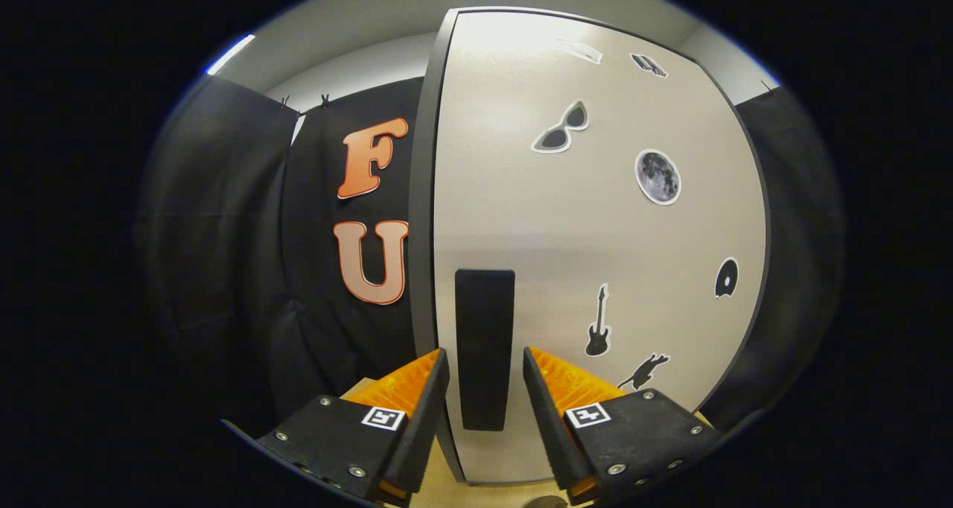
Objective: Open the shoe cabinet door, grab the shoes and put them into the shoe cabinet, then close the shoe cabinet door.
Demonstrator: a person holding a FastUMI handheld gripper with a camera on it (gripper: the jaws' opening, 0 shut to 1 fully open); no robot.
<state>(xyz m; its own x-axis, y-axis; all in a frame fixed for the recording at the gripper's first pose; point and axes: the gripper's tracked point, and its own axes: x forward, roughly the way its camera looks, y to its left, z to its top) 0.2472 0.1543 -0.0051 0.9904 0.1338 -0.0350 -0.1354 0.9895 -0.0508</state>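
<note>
Gripper (485, 378): fingers spread wide, flanking the dark handle (484, 348) without pressing it. Handle: upright, near the hinge-free left edge of the shoe cabinet door (595, 232), door shut, stickers across it. Risk: closing off-centre, fingers could slide off the handle.

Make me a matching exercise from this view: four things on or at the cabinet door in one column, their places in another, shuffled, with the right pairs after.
Things:
1. black handle
2. moon sticker
3. guitar sticker
4. gripper

Places:
A. high on the cabinet door, below and right of the sunglasses sticker
B. open, one finger on each side of the handle, neither visibly pressing it
C. upright strip near the door's left edge, between the fingers
D. low on the door, just right of the handle

Pairs: 1-C, 2-A, 3-D, 4-B
</note>
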